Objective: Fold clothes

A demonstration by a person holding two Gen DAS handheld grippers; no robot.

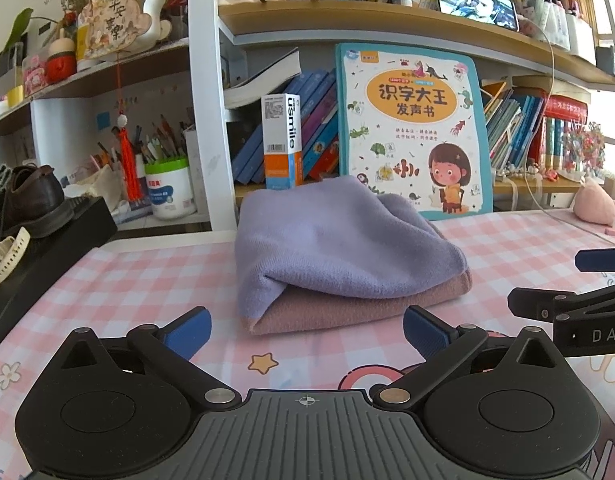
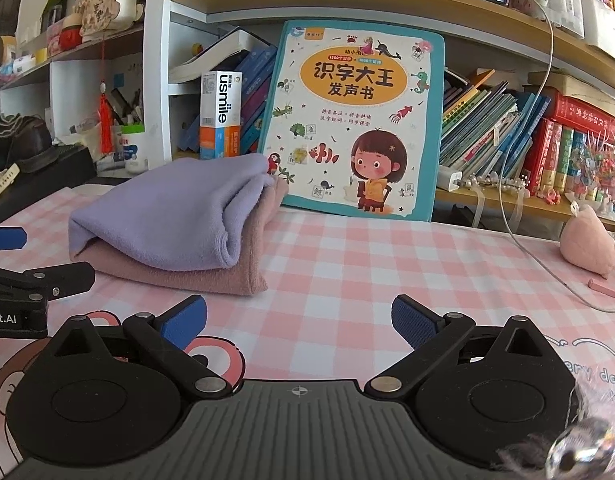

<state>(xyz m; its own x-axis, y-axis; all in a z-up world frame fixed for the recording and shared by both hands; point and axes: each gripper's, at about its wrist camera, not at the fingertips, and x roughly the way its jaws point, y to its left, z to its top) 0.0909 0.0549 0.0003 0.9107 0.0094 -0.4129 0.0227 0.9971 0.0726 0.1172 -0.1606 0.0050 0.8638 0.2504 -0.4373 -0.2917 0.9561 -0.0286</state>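
Note:
A folded knit garment (image 1: pixel 339 256), lilac on top and dusty pink underneath, lies on the pink checked table mat (image 1: pixel 127 280). My left gripper (image 1: pixel 307 334) stands open just in front of it, with nothing between its blue pads. In the right wrist view the same garment (image 2: pixel 167 224) sits to the left and further back. My right gripper (image 2: pixel 299 324) is open over bare mat, to the right of the garment and apart from it. Each gripper shows at the edge of the other's view.
A large children's book (image 1: pixel 411 128) leans on the shelf behind the garment, beside a toothpaste box (image 1: pixel 281 140). A dark shoe (image 1: pixel 31 200) on a black box sits at the left. A pink plush toy (image 2: pixel 587 240) and a white cable (image 2: pixel 519 240) lie at the right.

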